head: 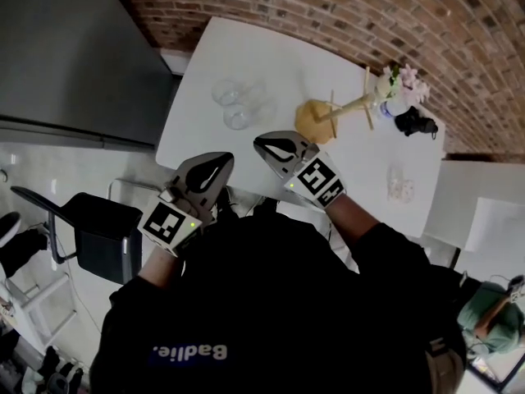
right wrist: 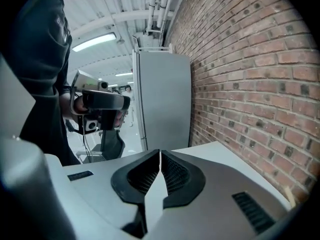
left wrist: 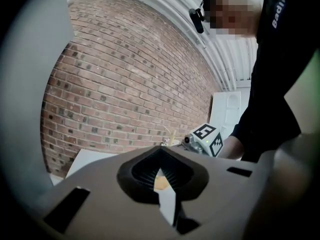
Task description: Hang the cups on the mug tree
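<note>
Cups (head: 238, 105) stand at the left of the table (head: 271, 56); mug tree (head: 328, 115) at centre, flower vase (head: 396, 89) just right; brick wall (head: 328, 6) behind; chair (head: 102, 232) before the table's left corner.

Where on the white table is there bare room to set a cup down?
Bare: the table strip between the glass cups and brick wall; also between mug tree and small glass. Crowded: around the flower vase.
</note>
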`<act>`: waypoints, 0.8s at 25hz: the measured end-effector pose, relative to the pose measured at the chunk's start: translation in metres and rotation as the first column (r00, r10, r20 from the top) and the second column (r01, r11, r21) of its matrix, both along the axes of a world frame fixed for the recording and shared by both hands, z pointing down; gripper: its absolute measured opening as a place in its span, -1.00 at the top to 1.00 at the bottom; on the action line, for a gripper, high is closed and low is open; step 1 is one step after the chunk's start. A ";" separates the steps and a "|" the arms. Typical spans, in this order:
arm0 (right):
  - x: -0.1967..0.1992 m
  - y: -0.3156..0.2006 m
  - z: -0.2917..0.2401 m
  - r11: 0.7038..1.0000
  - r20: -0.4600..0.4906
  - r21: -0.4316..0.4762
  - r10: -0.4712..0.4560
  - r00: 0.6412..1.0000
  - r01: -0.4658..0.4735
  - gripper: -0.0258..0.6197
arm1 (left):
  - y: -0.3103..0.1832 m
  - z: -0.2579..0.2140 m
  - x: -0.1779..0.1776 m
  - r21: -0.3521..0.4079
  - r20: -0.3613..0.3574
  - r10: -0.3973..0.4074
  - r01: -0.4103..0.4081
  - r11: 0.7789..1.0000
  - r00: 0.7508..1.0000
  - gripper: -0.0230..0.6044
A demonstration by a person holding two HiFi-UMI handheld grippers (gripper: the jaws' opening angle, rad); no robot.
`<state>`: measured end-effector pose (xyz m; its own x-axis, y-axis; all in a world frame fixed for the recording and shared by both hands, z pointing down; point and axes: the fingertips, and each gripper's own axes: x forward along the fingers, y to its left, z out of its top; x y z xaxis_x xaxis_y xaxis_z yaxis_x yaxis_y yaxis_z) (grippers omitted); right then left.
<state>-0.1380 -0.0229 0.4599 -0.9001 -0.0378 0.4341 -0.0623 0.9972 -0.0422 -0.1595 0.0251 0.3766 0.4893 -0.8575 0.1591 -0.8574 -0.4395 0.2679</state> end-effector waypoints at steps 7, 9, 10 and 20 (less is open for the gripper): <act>-0.019 -0.008 0.044 0.994 -0.135 0.074 -0.066 0.989 0.077 0.81 | 0.012 0.005 -0.014 -0.008 0.000 -0.082 0.082 0.997 0.997 0.93; -0.024 -0.012 0.058 0.990 -0.188 0.102 -0.075 0.979 0.095 0.72 | 0.017 0.007 -0.017 -0.017 -0.001 -0.103 0.103 0.995 0.995 0.93; -0.026 -0.014 0.066 0.987 -0.220 0.120 -0.076 0.973 0.104 0.63 | 0.020 0.009 -0.019 -0.022 -0.001 -0.112 0.112 0.993 0.994 0.93; -0.049 -0.024 0.121 0.910 -0.465 0.279 -0.152 0.872 0.307 0.52 | 0.037 0.011 -0.034 -0.017 -0.003 -0.194 0.194 0.981 0.981 0.93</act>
